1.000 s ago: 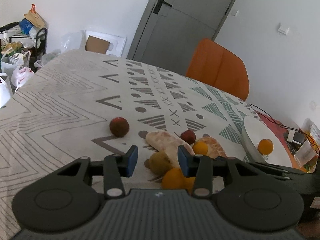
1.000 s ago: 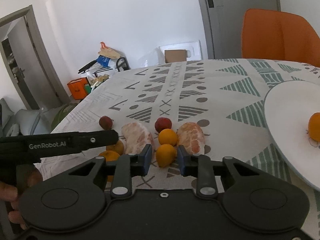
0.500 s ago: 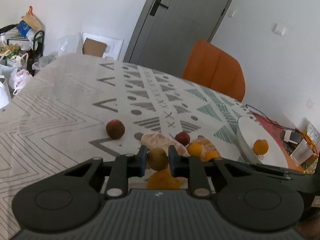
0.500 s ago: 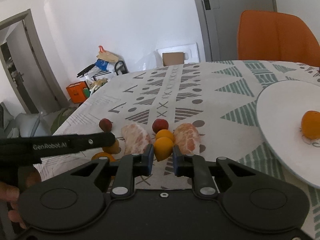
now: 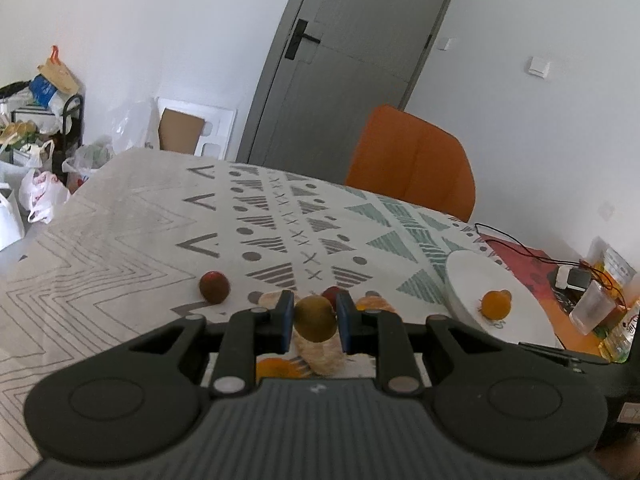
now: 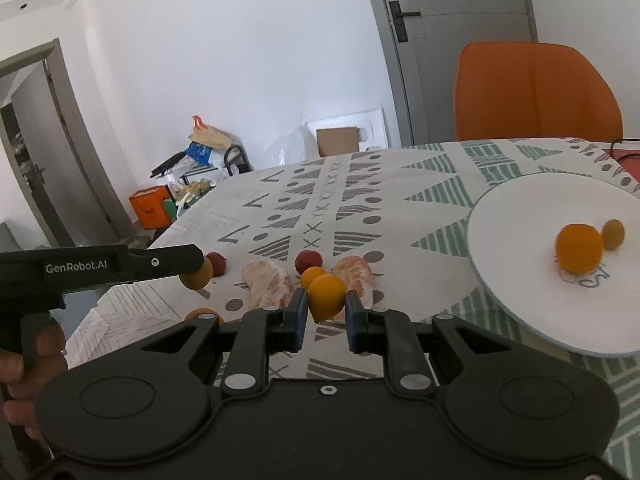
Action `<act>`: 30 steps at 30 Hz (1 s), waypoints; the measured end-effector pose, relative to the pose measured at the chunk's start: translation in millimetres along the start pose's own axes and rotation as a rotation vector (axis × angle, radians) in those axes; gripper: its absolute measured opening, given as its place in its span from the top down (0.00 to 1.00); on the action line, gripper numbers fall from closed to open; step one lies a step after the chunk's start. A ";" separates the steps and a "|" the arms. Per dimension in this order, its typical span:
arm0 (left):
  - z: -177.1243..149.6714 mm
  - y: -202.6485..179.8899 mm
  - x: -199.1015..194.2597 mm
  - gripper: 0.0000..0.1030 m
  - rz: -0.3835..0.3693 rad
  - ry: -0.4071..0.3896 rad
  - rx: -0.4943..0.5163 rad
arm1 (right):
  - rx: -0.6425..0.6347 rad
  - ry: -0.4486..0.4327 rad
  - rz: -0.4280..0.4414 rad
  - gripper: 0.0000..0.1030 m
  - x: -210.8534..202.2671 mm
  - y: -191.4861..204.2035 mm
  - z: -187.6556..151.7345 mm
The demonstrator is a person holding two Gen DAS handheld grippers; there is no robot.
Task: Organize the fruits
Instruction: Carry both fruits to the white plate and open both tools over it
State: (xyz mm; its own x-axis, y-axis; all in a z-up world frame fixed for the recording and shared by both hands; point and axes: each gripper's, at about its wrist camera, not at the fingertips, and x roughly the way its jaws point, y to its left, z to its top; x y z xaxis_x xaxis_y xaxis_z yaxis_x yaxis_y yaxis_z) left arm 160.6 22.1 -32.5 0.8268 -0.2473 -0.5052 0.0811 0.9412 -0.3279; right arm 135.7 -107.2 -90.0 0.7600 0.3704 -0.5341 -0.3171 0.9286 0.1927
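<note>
My left gripper (image 5: 315, 320) is shut on a yellow-green fruit (image 5: 315, 319) and holds it above the table; it also shows in the right wrist view (image 6: 196, 274). My right gripper (image 6: 327, 306) is shut on an orange fruit (image 6: 326, 296), lifted off the cloth. On the patterned tablecloth lie two peeled citrus pieces (image 6: 267, 284) (image 6: 357, 274), two dark red fruits (image 6: 308, 260) (image 5: 214, 286) and small orange fruits (image 6: 312, 276) (image 5: 274, 368). A white plate (image 6: 520, 216) at the right holds an orange (image 6: 578, 248) and a small yellow fruit (image 6: 613, 233).
An orange chair (image 5: 412, 160) stands at the table's far side. A cable, a charger and a plastic cup (image 5: 592, 307) lie on a red mat beyond the plate. Bags and a rack (image 5: 44, 140) stand on the floor at the left. A grey door (image 5: 348, 60) is behind.
Both grippers closed on their fruits and lifted them off the cloth. The left took the yellow-green fruit, the right the orange one.
</note>
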 end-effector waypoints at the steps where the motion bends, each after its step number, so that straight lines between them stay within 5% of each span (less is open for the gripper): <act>1: -0.8 -2.7 -1.2 0.79 -0.003 -0.004 0.006 | 0.003 -0.008 -0.002 0.82 -4.5 -2.1 -0.2; 30: -8.9 -144.5 13.1 0.79 -0.063 -0.023 0.217 | 0.138 -0.210 -0.084 0.82 -102.3 -100.5 -13.7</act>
State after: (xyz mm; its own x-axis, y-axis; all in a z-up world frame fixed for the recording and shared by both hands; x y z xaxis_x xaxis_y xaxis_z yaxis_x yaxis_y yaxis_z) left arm 154.8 -119.2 1.1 0.8289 -0.3041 -0.4696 0.2489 0.9522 -0.1773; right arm 82.0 -238.8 -66.0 0.8861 0.2754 -0.3728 -0.1788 0.9452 0.2733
